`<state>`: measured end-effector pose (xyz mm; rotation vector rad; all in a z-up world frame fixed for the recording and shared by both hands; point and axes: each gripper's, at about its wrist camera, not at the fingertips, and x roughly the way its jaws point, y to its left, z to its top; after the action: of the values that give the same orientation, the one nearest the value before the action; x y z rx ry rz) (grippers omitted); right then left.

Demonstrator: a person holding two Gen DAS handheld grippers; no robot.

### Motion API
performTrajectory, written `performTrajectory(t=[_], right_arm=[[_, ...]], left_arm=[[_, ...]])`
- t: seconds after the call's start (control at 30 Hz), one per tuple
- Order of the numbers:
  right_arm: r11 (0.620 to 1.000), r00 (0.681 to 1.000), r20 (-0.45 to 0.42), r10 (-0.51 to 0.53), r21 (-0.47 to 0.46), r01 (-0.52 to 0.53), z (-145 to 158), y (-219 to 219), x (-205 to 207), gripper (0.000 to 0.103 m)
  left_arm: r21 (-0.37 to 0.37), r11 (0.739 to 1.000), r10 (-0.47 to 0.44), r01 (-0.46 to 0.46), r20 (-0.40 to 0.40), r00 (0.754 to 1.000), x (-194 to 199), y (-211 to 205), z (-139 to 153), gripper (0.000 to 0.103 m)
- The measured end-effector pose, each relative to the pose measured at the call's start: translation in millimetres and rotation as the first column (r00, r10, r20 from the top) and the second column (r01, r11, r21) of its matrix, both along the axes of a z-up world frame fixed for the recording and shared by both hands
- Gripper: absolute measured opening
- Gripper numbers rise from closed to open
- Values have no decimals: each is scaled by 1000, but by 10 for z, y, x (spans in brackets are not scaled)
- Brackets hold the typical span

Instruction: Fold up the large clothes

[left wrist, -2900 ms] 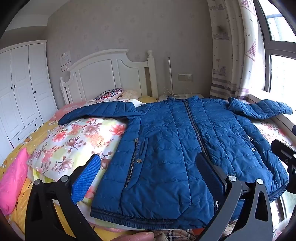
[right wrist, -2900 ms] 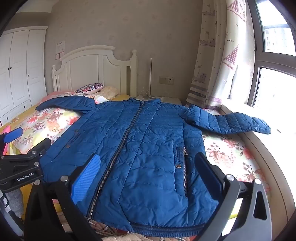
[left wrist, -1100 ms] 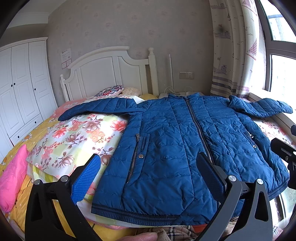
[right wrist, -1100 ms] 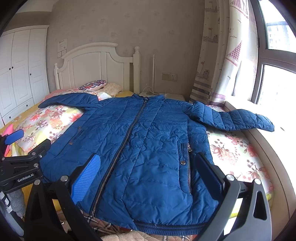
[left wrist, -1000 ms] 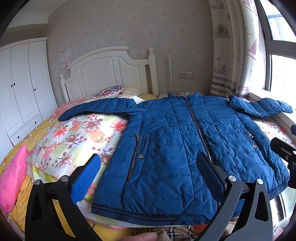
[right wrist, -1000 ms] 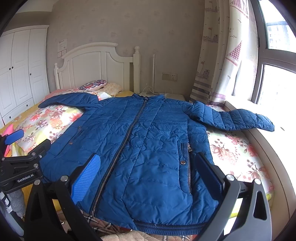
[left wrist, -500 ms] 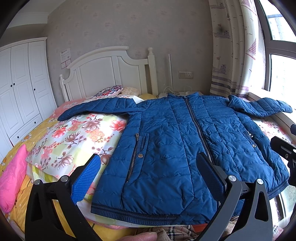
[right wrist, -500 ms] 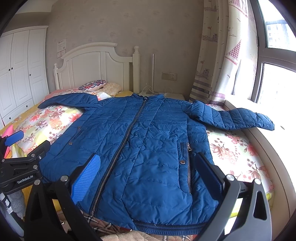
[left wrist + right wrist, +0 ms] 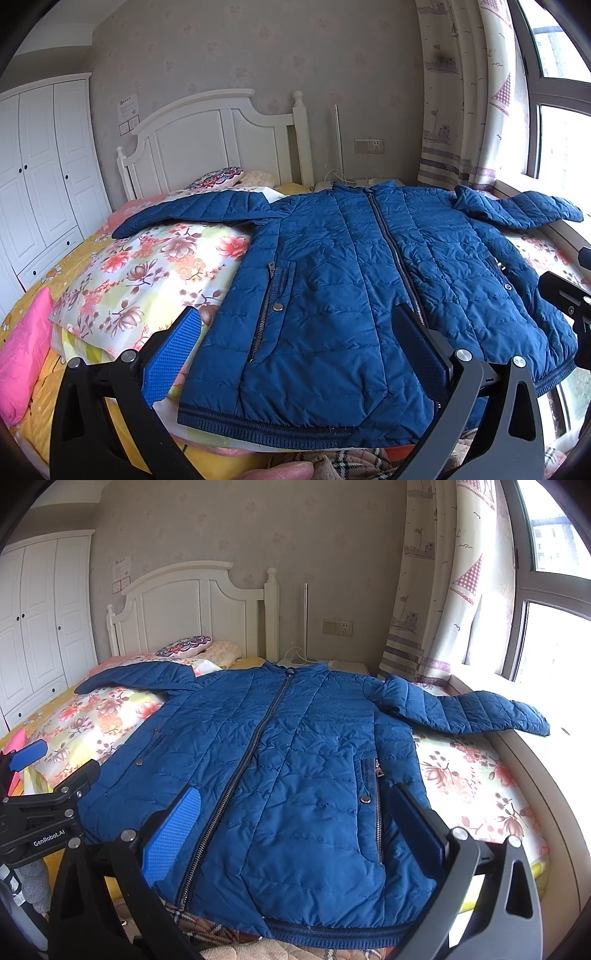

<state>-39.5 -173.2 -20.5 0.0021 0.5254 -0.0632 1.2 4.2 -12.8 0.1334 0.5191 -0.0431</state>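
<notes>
A blue quilted jacket [image 9: 351, 266] [image 9: 295, 760] lies zipped and face up on the bed, hem toward me, both sleeves spread out to the sides. One sleeve [image 9: 192, 216] rests on a floral pillow, the other sleeve [image 9: 465, 710] reaches the window sill. My left gripper [image 9: 295, 343] hovers open above the hem's left half, holding nothing. Over the hem's right half my right gripper [image 9: 295, 823] hangs open, also empty. Each gripper shows at the edge of the other's view.
A floral pillow [image 9: 147, 273] and a pink cushion [image 9: 22, 354] lie left of the jacket. The white headboard [image 9: 221, 147] and wardrobe [image 9: 40, 177] stand behind and left. A curtain [image 9: 436, 590] and window sill [image 9: 535, 738] border the right. Plaid fabric [image 9: 207, 930] lies under the hem.
Both views have shifted only slightly; the jacket lies as before and both grippers stay open above the hem.
</notes>
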Motion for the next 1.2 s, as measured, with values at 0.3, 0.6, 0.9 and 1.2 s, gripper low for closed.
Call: performTrajectory(t=[0.3, 0.6, 0.9, 1.2], right_arm=[[1000, 999, -47, 5, -26, -6, -175, -320, 446, 100], [935, 958, -172, -229, 236, 266, -495, -1734, 1297, 100], [770, 834, -210, -511, 319, 552, -695, -3379, 2024, 99], [695, 763, -185, -619, 324, 642, -666, -3901, 2407, 11]], left_arm=[[5, 999, -47, 48, -108, 993, 581, -138, -235, 99], [147, 986, -36, 77, -264, 964, 2221, -629, -489, 99], [80, 996, -10, 42, -372, 928, 3158, -649, -939, 99], [-70, 997, -72, 46, -434, 898, 3294, -475, -1009, 99]])
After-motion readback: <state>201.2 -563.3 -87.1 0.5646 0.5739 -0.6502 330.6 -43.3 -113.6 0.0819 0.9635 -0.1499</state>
